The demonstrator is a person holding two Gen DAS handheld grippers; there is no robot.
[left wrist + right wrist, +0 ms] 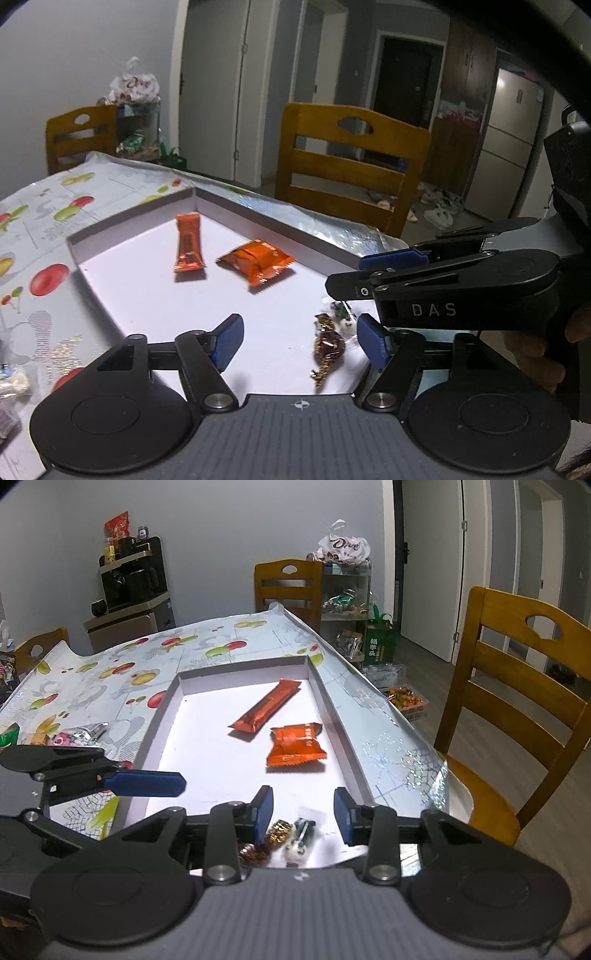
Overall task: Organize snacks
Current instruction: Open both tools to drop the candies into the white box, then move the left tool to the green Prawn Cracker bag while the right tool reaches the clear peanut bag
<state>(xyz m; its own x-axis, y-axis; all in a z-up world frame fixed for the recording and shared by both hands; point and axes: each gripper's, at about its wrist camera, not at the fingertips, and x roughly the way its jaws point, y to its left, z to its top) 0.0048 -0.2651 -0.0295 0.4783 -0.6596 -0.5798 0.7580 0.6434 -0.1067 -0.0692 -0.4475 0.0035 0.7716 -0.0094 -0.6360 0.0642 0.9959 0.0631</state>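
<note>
Loose sweets point(16, 382) lie on the fruit-patterned surface point(44, 206) at far left, outside the white tray point(122, 229), so the sorting is only partly done, as I judge it. Inside the tray, from left to right, lie an orange bar point(189, 243), an orange pillow pack point(255, 260), then near the front a brown-gold twisted candy point(327, 345) and just beside it a small clear-wrapped candy point(300, 840).

The left gripper point(301, 341) hangs over the tray with its jaws fairly wide; the brown-gold candy lies between them but nearer the right pad, and neither pad presses on it. The right gripper point(303, 814) hovers low over the clear-wrapped candy with a narrower gap, nothing gripped.

The step in hand looks like setting down: both candies rest on the tray floor. The next move likely calls for lifting both grippers clear without nudging the sweets, then reaching left for another loose one
</note>
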